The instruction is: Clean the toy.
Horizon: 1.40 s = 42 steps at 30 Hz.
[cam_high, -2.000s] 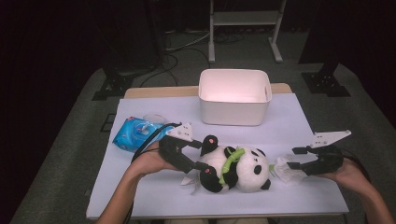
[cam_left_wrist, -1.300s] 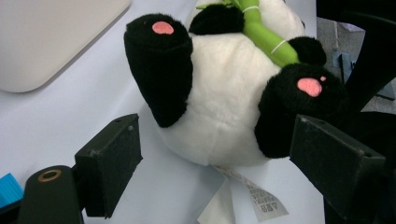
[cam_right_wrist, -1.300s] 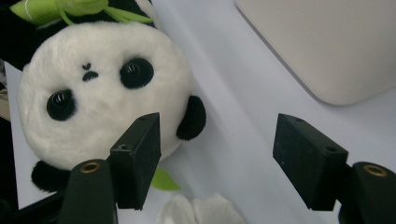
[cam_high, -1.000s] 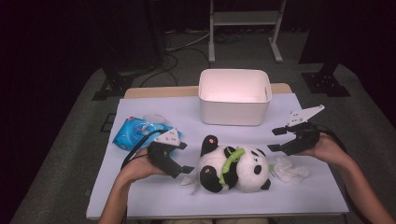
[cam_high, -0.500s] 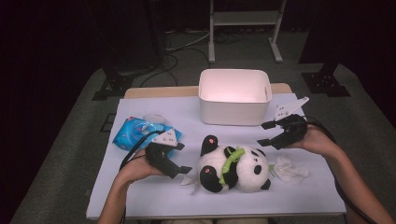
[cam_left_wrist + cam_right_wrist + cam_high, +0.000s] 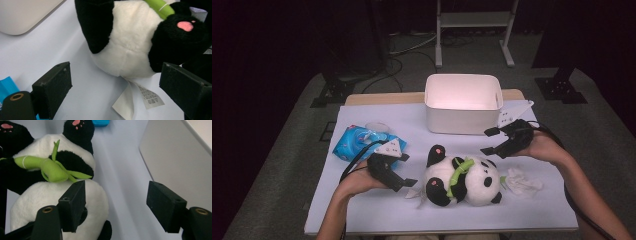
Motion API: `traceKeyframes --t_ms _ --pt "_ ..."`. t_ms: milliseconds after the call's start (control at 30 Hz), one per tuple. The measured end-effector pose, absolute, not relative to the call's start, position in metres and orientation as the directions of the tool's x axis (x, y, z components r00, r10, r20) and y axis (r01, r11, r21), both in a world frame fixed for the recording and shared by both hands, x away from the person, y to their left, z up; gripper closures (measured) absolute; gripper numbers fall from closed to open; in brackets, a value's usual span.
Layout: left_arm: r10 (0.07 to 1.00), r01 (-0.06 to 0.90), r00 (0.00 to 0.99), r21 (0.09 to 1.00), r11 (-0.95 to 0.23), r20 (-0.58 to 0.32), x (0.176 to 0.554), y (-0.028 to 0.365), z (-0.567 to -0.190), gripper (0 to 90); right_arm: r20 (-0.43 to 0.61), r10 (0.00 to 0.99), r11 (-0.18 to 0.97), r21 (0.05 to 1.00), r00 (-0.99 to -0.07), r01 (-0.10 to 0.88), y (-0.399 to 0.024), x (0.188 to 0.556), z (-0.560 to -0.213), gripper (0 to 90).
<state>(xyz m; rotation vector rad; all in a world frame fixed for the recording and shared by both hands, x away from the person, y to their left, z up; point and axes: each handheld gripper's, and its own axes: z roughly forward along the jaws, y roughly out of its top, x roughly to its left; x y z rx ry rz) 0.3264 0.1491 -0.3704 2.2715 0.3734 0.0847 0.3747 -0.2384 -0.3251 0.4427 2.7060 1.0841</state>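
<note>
The left tool (image 6: 404, 175), jaws spread wide and holding nothing, sits at lower left of centre in the high view, just beside the black-and-white plush panda with a green bamboo sprig (image 6: 462, 177), which lies on its back at the centre of the pale lilac tabletop (image 6: 377, 210). The right tool (image 6: 492, 141), equally wide open and empty, hovers at right of centre, between the panda and the white rectangular plastic bin (image 6: 462, 102). The left gripper view catches the toy's white sewn-in care label (image 6: 140, 97) on the tabletop; the high view adds a blue wet-wipes packet (image 6: 357, 141) and a crumpled white tissue (image 6: 523, 181).
</note>
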Motion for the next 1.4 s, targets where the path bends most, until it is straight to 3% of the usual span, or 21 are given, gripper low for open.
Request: traceKeyframes --t_ms 1400 --pt "0.315 0.259 0.946 0.749 -0.61 -0.071 0.328 0.161 -0.371 10.0 -0.114 0.253 0.753 0.647 -0.961 0.121 -0.186 0.443 -0.282 41.1"
